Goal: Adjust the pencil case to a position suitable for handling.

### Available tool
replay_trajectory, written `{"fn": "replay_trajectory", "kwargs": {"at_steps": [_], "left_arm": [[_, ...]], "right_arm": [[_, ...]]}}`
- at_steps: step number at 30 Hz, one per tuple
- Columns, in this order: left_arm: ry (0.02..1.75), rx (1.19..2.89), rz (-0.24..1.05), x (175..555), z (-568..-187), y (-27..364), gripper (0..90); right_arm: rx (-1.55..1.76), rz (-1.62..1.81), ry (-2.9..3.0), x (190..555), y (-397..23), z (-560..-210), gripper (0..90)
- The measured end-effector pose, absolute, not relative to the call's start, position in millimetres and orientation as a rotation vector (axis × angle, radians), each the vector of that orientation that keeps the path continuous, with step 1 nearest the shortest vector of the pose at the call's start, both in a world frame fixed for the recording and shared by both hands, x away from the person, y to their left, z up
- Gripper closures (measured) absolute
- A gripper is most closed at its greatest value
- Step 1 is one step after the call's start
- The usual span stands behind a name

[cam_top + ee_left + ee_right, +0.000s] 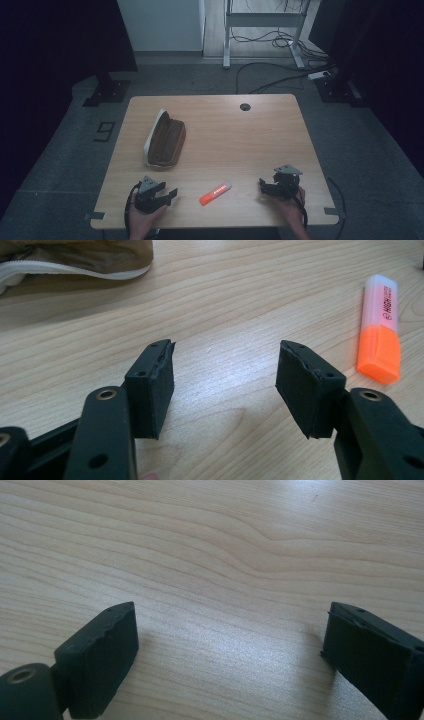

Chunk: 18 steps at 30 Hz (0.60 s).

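- Right now my left gripper (167,194) sits at the lower left of the high view, its jaws standing wide with bare wood between them.
- Seen along my left gripper (225,375), the orange highlighter (381,329) lies at the right edge of the frame, just beside my right-hand jaw and not touching it; its pale translucent cap points toward the top of the frame.
- From above, the highlighter (215,193) lies slanted in the lower middle, between my two grippers, nearer my left one.
- My right gripper (263,184) rests at the lower right of the high view; its own view shows the jaws (230,632) spread wide over empty wood grain.
- A brown pencil case (165,141) with a white edge lies left of centre on the wooden table (260,145), well apart from the highlighter; its corner shows in the upper left of my left gripper view.
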<state>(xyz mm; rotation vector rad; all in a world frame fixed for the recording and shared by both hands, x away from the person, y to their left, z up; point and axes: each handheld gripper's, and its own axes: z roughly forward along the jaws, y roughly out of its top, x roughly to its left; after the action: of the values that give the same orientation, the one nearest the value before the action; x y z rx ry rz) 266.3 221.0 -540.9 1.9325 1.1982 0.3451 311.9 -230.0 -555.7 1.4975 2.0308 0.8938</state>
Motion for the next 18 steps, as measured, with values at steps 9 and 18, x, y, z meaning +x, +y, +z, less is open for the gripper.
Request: {"fn": "replay_trajectory", "kwargs": {"at_steps": [9, 18], "left_arm": [[1.194, 1.932, 0.348, 265.6, -539.1, 221.3, 40.2], [1.198, 1.924, 0.357, 265.0, -538.4, 223.7, 40.1]], "right_arm": [[1.511, 0.898, 2.012, 310.7, -231.1, -555.5, 8.7], [1.505, 0.892, 2.014, 310.6, -230.6, -555.7, 8.5]]}}
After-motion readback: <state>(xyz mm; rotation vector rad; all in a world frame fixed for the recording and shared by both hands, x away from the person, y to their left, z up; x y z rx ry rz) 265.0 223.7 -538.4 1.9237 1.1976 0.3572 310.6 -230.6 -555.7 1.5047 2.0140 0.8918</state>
